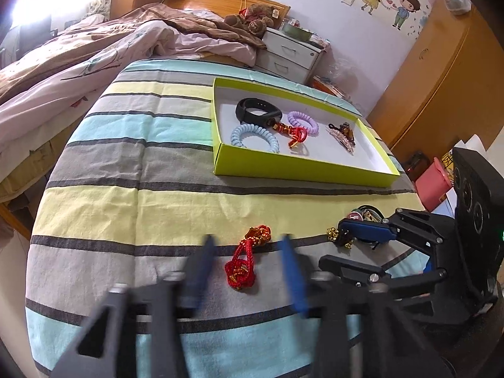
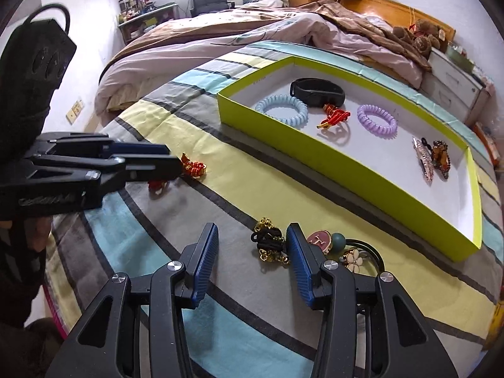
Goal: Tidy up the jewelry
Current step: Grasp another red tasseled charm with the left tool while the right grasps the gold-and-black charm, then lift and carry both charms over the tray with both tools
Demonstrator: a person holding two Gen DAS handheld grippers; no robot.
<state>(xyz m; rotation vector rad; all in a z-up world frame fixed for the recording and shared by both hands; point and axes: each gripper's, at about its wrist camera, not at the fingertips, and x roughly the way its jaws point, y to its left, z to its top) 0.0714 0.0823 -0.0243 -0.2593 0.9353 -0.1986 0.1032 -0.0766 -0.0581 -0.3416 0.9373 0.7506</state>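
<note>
A lime-green box [image 1: 302,165] [image 2: 283,126] on the striped cloth holds a black band [image 1: 253,110], a blue coil tie [image 1: 255,135], a purple coil tie [image 1: 304,121], a red knot charm [image 1: 294,134] and a hair clip [image 1: 341,135]. A loose red knot charm [image 1: 244,260] [image 2: 192,168] lies between the blurred fingers of my open left gripper [image 1: 247,241]. My right gripper [image 2: 252,236] [image 1: 349,231] is open around a gold chain with a black piece [image 2: 269,245]. Hair ties with charms [image 2: 343,249] lie to its right.
A bed with a pink and brown quilt [image 1: 78,63] lies behind the striped table [image 1: 126,157]. A white drawer unit [image 1: 289,53] and a wooden wardrobe [image 1: 441,78] stand at the back right. A pink bin [image 1: 433,186] sits beyond the right edge.
</note>
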